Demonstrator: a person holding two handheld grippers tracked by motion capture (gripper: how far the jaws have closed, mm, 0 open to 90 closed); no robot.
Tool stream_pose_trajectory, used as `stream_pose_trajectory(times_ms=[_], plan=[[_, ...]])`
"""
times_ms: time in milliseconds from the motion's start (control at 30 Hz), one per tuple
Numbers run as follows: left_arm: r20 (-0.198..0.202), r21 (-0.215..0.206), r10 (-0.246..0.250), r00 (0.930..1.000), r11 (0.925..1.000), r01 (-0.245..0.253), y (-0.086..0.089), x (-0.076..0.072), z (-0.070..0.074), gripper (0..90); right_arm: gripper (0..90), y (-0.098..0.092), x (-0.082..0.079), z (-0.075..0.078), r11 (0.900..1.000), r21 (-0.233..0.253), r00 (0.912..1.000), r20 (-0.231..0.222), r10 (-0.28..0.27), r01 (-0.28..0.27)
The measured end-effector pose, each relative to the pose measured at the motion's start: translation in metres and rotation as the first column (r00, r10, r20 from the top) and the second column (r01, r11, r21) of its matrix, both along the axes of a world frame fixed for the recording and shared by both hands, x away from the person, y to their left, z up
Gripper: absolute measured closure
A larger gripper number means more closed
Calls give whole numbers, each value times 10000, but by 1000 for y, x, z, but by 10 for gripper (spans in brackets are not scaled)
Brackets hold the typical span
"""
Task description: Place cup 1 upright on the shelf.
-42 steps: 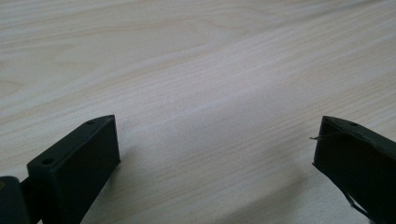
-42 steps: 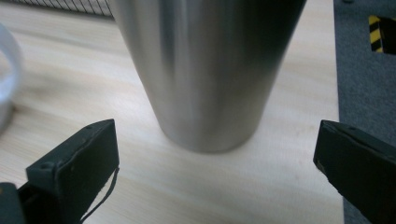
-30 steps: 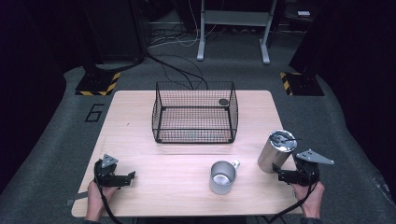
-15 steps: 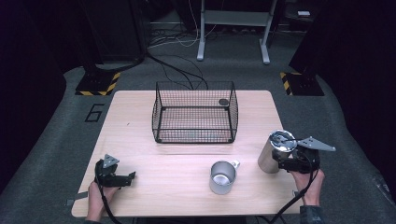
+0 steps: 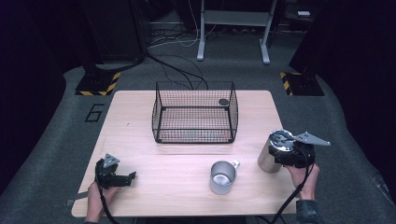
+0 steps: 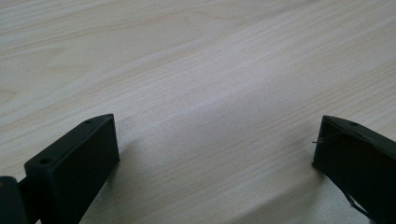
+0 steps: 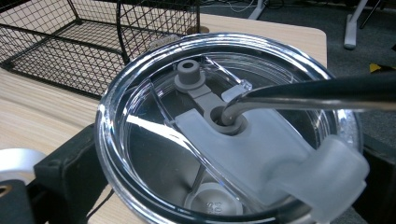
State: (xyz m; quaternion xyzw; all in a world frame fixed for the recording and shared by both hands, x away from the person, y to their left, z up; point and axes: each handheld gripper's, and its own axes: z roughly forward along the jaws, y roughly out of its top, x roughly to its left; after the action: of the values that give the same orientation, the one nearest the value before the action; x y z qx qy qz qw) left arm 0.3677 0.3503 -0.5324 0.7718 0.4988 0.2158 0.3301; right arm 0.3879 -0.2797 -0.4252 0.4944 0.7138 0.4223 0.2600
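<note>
A steel tumbler point(image 5: 270, 156) with a clear lid point(image 7: 224, 121) stands at the table's right edge. A bent metal straw point(image 7: 317, 93) goes into the lid's hole. My right gripper point(image 5: 280, 157) is open, one jaw on each side of the tumbler just under the lid, and its jaws stand wide apart in the right gripper view point(image 7: 224, 182). A steel mug point(image 5: 222, 177) stands left of the tumbler. My left gripper point(image 5: 131, 178) rests low at the front left, open over bare wood point(image 6: 215, 149) with nothing between its jaws.
A black wire basket point(image 5: 161, 116) stands mid-table beyond the mug, also seen in the right gripper view as the basket point(image 7: 60, 51). A small dark round thing point(image 5: 223, 101) lies at its far right corner. The wooden table point(image 5: 140, 154) is bare between my grippers.
My right gripper has moved forward and left from beside the tumbler until its jaws flank it. The left gripper has hardly moved.
</note>
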Motion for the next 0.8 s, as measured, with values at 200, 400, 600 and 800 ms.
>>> stream_pose_trajectory(times_ms=[200,400,600,800], plan=[[-13,34,38,10000,10000,-38,-1,0,0,0,28,1,-1,-1,10000,-84,9998,204,-30,32],[-95,39,52,9999,10000,-52,-2,1,1,0,34,2,0,0,9998,-195,9998,202,-22,26],[-89,28,91,9999,10000,-91,-2,0,1,0,35,4,0,1,9995,-301,9997,237,-52,59],[-101,35,96,9999,9999,-95,-2,0,1,0,35,5,0,6,9997,-241,9995,304,17,-10]])
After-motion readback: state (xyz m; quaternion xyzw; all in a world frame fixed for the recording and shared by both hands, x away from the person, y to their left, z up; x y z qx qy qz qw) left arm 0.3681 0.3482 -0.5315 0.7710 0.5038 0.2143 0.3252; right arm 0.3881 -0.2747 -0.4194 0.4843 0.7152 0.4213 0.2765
